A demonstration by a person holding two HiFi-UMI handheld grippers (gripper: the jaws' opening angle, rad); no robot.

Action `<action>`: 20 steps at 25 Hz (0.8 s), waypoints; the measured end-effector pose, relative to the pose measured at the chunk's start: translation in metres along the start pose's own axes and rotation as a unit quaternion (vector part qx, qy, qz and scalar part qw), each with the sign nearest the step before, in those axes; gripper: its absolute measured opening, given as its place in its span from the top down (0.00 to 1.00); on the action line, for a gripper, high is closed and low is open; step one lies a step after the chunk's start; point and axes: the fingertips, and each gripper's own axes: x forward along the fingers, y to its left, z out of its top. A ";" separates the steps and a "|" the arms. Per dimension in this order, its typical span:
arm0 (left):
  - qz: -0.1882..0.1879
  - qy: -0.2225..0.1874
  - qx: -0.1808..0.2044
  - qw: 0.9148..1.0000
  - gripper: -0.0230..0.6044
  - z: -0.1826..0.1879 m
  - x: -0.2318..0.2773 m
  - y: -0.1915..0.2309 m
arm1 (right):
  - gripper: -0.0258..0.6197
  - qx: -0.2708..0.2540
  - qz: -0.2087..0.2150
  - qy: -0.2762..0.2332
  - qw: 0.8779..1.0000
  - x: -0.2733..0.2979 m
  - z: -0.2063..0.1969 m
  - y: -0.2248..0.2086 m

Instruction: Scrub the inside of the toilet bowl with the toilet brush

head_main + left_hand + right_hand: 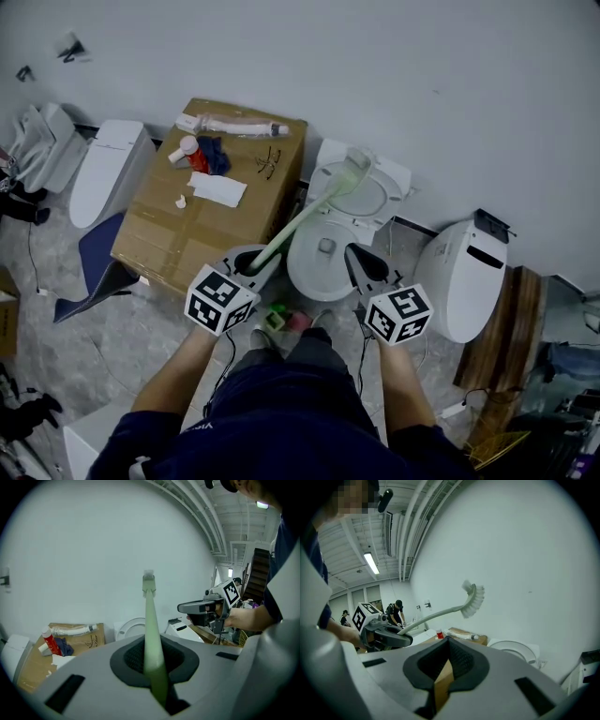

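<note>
Left gripper [251, 265]: held low in front of the person's body, left of the bowl, its nose tilted up toward the wall [422, 75].
Left fingers [180, 656]: clamped on the brush's pale green handle, which runs straight up between them in the left gripper view.
Brush [309, 214]: in the air, slanting from the left gripper up and to the right over the bowl's left rim, not touching the bowl.
Brush head [359, 161]: white bristles, in front of the lid in the head view (against bare wall and well above both grippers in the right gripper view).
Right gripper [359, 262]: about level with the left one, over the bowl's right rim, pointing toward the wall.
Right fingers [464, 660]: together, tips meeting, gripping nothing (a brown sliver shows low between them).
Arms: left forearm [173, 380] and right forearm [401, 380] are bare, reaching forward and down from dark sleeves, roughly parallel, one to each gripper.
Bowl [298, 277]: white, open, straight ahead of the person, between the two grippers.
Lid [380, 202]: up, leaning toward the wall.
Box [169, 239]: cardboard, just left of the bowl; on it are a red bottle [192, 153], a blue cloth [214, 155], white paper [217, 189], glasses [269, 161] and a clear tube [230, 125].
Other toilets: one left of the box [108, 169], one right of the bowl [464, 277], both closed.
</note>
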 end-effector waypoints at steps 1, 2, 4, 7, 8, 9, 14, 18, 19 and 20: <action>-0.001 -0.002 0.000 1.000 0.89 0.002 -0.001 0.000 | 0.95 -0.001 0.001 -0.001 1.000 -0.001 0.002 0.001; -0.002 -0.003 0.000 1.000 0.89 0.004 -0.002 -0.001 | 0.95 -0.002 0.001 -0.002 1.000 -0.002 0.003 0.003; -0.003 -0.006 0.001 1.000 0.89 0.006 -0.003 -0.001 | 0.95 -0.003 0.001 -0.002 1.000 -0.004 0.003 0.004; -0.005 -0.011 0.003 1.000 0.89 0.010 -0.004 0.000 | 0.95 -0.005 0.001 0.000 1.000 -0.005 0.004 0.006; -0.005 -0.012 0.003 1.000 0.89 0.011 -0.004 0.000 | 0.95 -0.005 0.001 -0.001 1.000 -0.005 0.004 0.007; -0.005 -0.013 0.004 1.000 0.89 0.012 -0.004 0.000 | 0.95 -0.005 0.001 -0.002 1.000 -0.005 0.006 0.007; -0.007 -0.014 0.008 1.000 0.89 0.017 -0.001 0.001 | 0.95 -0.009 0.001 -0.007 1.000 -0.006 0.011 0.006; -0.007 -0.015 0.009 1.000 0.89 0.019 0.001 0.002 | 0.95 -0.010 0.002 -0.006 1.000 -0.006 0.012 0.004; -0.007 -0.014 0.009 1.000 0.89 0.019 0.001 0.003 | 0.95 -0.010 0.002 -0.006 1.000 -0.005 0.012 0.004; -0.007 -0.014 0.010 1.000 0.89 0.018 0.002 0.003 | 0.95 -0.010 0.002 -0.005 1.000 -0.005 0.011 0.003</action>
